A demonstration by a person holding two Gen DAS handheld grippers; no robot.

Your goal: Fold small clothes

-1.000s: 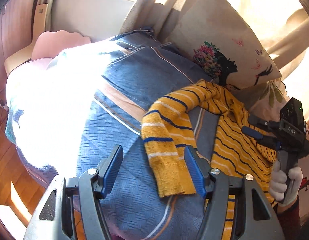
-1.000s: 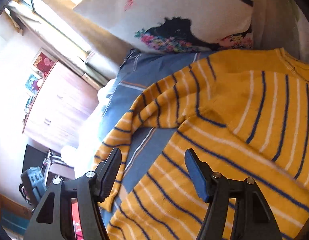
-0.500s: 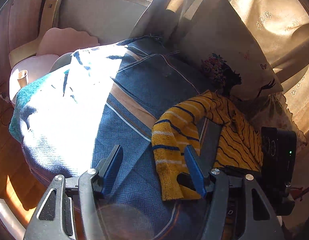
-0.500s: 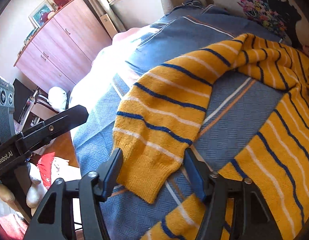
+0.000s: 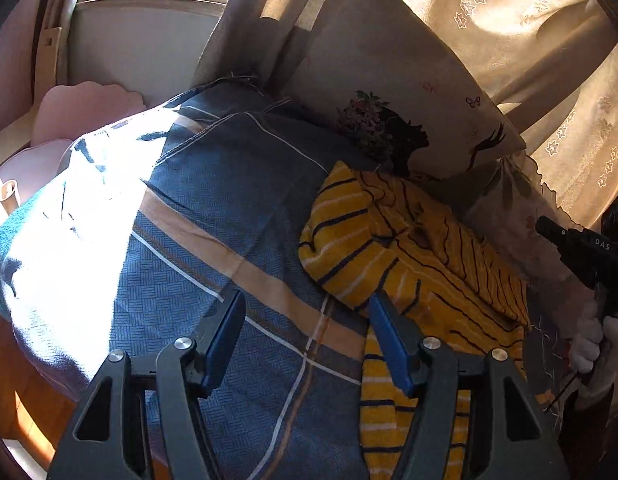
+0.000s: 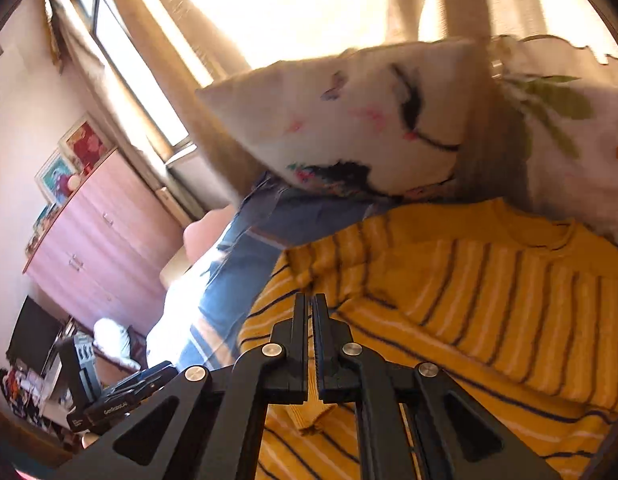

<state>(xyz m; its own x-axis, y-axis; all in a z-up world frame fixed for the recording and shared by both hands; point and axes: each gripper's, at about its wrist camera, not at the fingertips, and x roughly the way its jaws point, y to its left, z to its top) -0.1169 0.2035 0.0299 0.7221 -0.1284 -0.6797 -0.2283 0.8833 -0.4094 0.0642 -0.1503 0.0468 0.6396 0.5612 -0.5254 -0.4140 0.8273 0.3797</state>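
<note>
A yellow sweater with navy and white stripes (image 5: pixel 413 248) lies on a blue checked bedspread (image 5: pixel 213 208), its left sleeve folded across the body. My left gripper (image 5: pixel 307 336) is open and empty, above the bedspread at the sweater's lower left edge. My right gripper (image 6: pixel 311 316) is shut on the sleeve's cuff (image 6: pixel 309 412), holding it over the sweater's body (image 6: pixel 489 292). In the left wrist view the right gripper's black body (image 5: pixel 589 252) shows at the far right, held by a white-gloved hand.
A white pillow with a printed face and flowers (image 5: pixel 397 92) leans against beige curtains (image 5: pixel 521 40) behind the sweater. A pink chair (image 5: pixel 81 108) stands at the bed's far left. A pink dresser (image 6: pixel 97 240) stands across the room.
My right gripper has shut on the sleeve's cuff and carried it right, over the sweater's body, so the sleeve now lies folded in. My left gripper stays open.
</note>
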